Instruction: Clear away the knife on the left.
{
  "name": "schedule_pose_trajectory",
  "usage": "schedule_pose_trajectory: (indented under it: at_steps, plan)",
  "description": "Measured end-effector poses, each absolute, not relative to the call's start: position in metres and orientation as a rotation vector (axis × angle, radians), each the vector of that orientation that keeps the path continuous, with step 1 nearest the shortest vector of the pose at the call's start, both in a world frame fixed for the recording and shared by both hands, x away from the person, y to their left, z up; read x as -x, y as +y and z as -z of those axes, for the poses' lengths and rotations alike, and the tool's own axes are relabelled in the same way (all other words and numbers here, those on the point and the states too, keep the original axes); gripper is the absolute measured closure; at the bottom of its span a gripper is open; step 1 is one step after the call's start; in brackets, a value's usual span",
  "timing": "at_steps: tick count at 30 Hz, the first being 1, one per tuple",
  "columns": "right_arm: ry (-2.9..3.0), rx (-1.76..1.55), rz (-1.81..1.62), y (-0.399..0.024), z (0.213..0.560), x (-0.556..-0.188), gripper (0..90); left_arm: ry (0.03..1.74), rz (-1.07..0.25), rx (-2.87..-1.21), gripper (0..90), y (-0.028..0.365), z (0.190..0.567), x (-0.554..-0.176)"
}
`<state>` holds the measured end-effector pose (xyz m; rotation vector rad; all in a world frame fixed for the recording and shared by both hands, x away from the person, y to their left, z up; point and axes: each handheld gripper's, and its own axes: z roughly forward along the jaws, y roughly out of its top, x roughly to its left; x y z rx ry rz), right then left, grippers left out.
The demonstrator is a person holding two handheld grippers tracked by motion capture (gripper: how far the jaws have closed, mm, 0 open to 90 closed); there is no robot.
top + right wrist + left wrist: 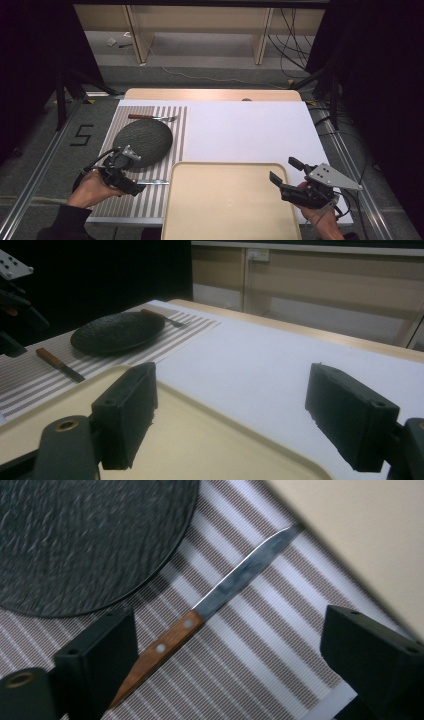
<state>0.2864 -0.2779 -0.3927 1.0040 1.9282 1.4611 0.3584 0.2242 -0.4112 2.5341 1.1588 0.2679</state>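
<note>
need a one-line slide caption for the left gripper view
Open left hand-held gripper poised over a wooden-handled knife on a striped placemat, between a dark plate and a beige tray.

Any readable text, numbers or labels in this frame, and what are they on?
"5": black tape figure on the grey floor, left of the table, seen in the high view.
No other text is legible; the dark round plate, wooden-handled knife, beige tray and striped placemat carry none.
</note>
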Motion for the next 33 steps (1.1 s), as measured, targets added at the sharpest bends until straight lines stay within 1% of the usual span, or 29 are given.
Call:
schedule_pose_trajectory:
  at_steps: [4, 8, 10, 13, 22, 33]
  plan:
    - [1.935, -1.003, -1.458, -0.278, 0.393, -0.286, 21.8, 1.203, -0.246, -2.571, 8.8, 0.232, 0.409, -0.368]
    - [1.931, -1.001, -1.463, -0.277, 0.393, -0.287, 21.8, 1.193, -0.229, -2.635, 11.1, 0.228, 0.407, -0.378]
    - [1.929, -1.004, -1.465, -0.278, 0.393, -0.287, 21.8, 1.197, -0.248, -2.655, 11.5, 0.227, 0.408, -0.380]
    - [1.927, -1.004, -1.468, -0.278, 0.393, -0.286, 21.9, 1.202, -0.230, -2.659, 13.5, 0.228, 0.412, -0.381]
    - [1.929, -1.005, -1.468, -0.278, 0.392, -0.286, 21.9, 1.235, -0.221, -2.715, 15.8, 0.231, 0.425, -0.385]
    - [1.933, -0.998, -1.467, -0.278, 0.393, -0.286, 22.0, 1.250, -0.159, -2.759, 24.7, 0.232, 0.436, -0.389]
